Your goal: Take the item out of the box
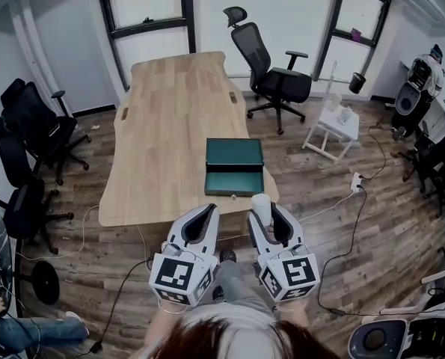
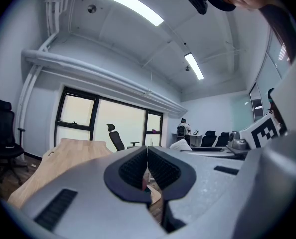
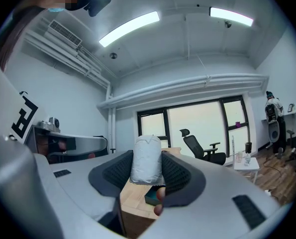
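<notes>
A green box (image 1: 234,167) lies open near the front edge of the wooden table (image 1: 162,126), lid flipped back; its inside looks empty. My right gripper (image 1: 268,214) is held in front of the table, shut on a white wrapped roll (image 1: 261,207) that stands upright between its pads (image 3: 119,171); the right gripper view shows the same white roll (image 3: 146,160) squeezed between both jaws. My left gripper (image 1: 205,217) hovers beside it on the left, shut with nothing between its pads (image 2: 138,168). The green box (image 3: 152,197) shows just below the roll in the right gripper view.
Black office chairs stand at the left (image 1: 35,126) and behind the table (image 1: 271,69). A small white side table (image 1: 334,126) is at the right, with cables (image 1: 349,230) across the wooden floor. A seated person's legs (image 1: 24,327) show at the bottom left.
</notes>
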The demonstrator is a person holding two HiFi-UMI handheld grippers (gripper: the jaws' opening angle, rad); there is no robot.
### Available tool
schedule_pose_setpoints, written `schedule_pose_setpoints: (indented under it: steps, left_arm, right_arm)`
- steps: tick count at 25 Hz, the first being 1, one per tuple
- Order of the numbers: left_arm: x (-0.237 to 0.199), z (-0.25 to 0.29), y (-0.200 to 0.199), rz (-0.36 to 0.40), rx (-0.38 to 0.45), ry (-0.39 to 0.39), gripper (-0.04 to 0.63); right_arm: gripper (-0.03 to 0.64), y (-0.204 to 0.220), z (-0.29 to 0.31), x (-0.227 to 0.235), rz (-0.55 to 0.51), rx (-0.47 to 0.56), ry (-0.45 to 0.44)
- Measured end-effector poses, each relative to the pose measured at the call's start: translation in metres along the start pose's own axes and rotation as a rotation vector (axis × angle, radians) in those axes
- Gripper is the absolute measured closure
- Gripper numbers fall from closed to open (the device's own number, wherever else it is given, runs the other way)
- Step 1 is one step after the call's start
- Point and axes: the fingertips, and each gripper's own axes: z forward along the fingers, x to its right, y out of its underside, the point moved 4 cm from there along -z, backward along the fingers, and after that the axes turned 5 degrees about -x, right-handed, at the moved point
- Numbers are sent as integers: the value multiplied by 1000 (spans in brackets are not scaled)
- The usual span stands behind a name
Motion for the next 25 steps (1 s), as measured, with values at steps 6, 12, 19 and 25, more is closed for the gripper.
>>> schedule_pose_setpoints:
  steps: [6,12,19,25]
  left_arm:
    - [2,-8,2,0,3,3,586]
    - [6,-11,3,-6,5,14,586]
    - [7,-10,2,-12,5,22,586]
    - [7,-6,2,-13,6,24,586]
  right_arm:
    - [420,-3,-10,-8,-12,5,14]
    - [422,-5,-17,-7,-3,12,26]
    - [423,-9,-17,-8,-21,1,21]
    - [423,-11,-16,-6,-22,5,18]
